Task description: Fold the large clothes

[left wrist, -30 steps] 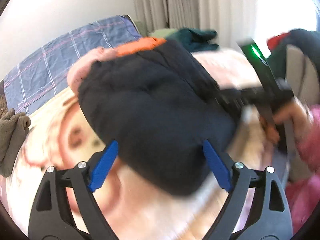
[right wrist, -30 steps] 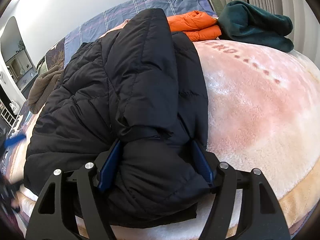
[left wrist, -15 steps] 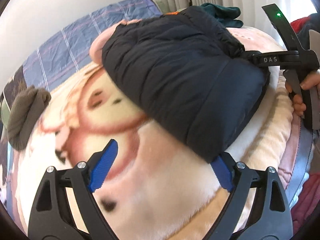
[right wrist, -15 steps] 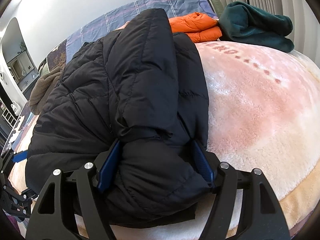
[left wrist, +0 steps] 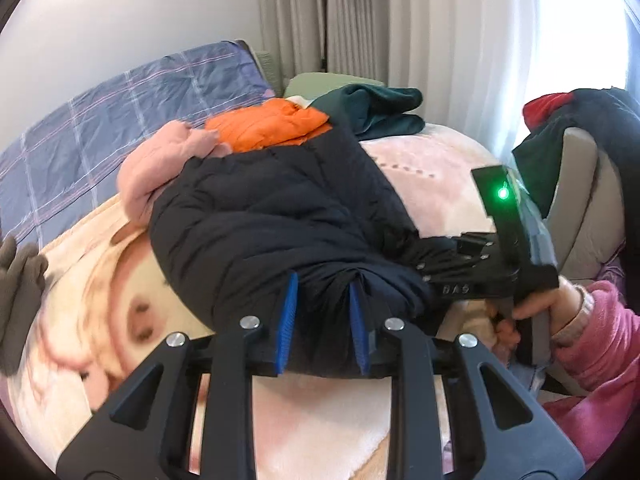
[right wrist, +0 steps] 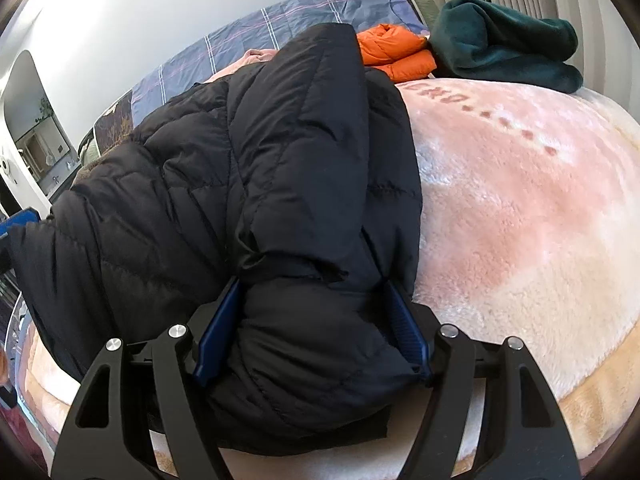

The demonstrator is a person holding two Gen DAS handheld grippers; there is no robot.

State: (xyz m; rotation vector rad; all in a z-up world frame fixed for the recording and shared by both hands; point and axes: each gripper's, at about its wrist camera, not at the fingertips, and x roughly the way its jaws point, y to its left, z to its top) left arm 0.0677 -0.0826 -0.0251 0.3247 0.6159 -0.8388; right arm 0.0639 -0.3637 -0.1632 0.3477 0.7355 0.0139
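Note:
A black puffer jacket (left wrist: 272,216) lies bunched on the pink plush blanket (right wrist: 520,200). My left gripper (left wrist: 323,282) is closing, and its blue pads (left wrist: 289,312) pinch a gathered fold of the jacket's near edge. In the right wrist view the jacket (right wrist: 280,160) stretches away from me, and my right gripper (right wrist: 312,284) is shut on a thick bunch of its near end. The right gripper (left wrist: 472,276) also shows in the left wrist view, held by a hand in a pink sleeve (left wrist: 592,340). A blue tip of the left gripper (right wrist: 16,220) peeks in at the far left.
Beyond the black jacket lie a folded orange jacket (right wrist: 394,56), a dark teal fleece (right wrist: 504,48) and a pink garment (left wrist: 160,164). A grey-brown garment (left wrist: 16,280) lies at the left edge. Blue plaid bedding (left wrist: 100,132) lines the wall. A chair with clothes (left wrist: 580,208) stands right.
My left gripper went from wide open beside the jacket to pinching its near edge, and it rose. The right gripper kept its hold and stayed put.

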